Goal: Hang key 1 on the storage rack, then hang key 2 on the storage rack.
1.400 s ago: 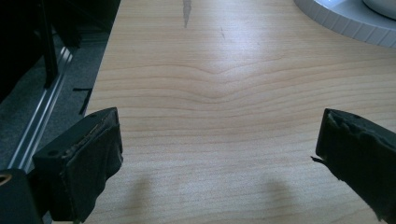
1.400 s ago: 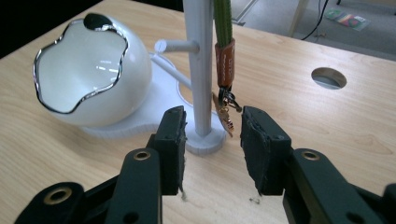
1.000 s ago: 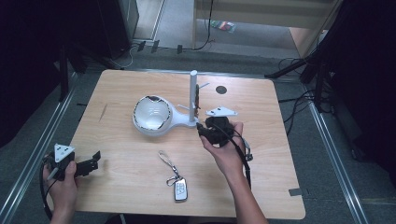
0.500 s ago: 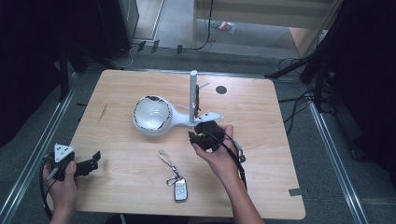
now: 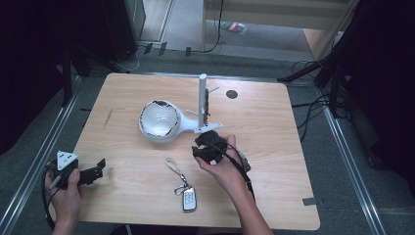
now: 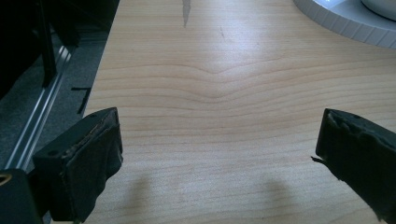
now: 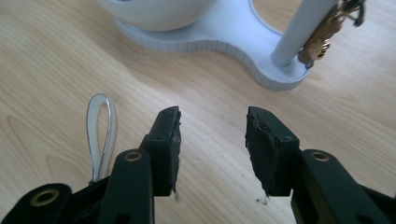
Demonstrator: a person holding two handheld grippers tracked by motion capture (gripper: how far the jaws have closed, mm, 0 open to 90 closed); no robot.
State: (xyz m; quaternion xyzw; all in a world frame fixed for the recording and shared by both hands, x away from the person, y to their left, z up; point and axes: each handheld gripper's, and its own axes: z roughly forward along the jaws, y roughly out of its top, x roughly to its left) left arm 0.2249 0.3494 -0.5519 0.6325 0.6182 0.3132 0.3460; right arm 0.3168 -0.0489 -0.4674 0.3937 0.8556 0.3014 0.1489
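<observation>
No text, label, brand, number or sign can be read anywhere in the views. The car key fob (image 5: 189, 199) lying near the front edge of the wooden table (image 5: 274, 196) carries small marks on its face, too small to make out. The white stand (image 5: 164, 122) bears no lettering.

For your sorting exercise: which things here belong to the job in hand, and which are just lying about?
In the job: right gripper, jaws open; key fob with loop; white stand with bowl.
Lying about: left gripper, idle; table; floor cables.
</observation>
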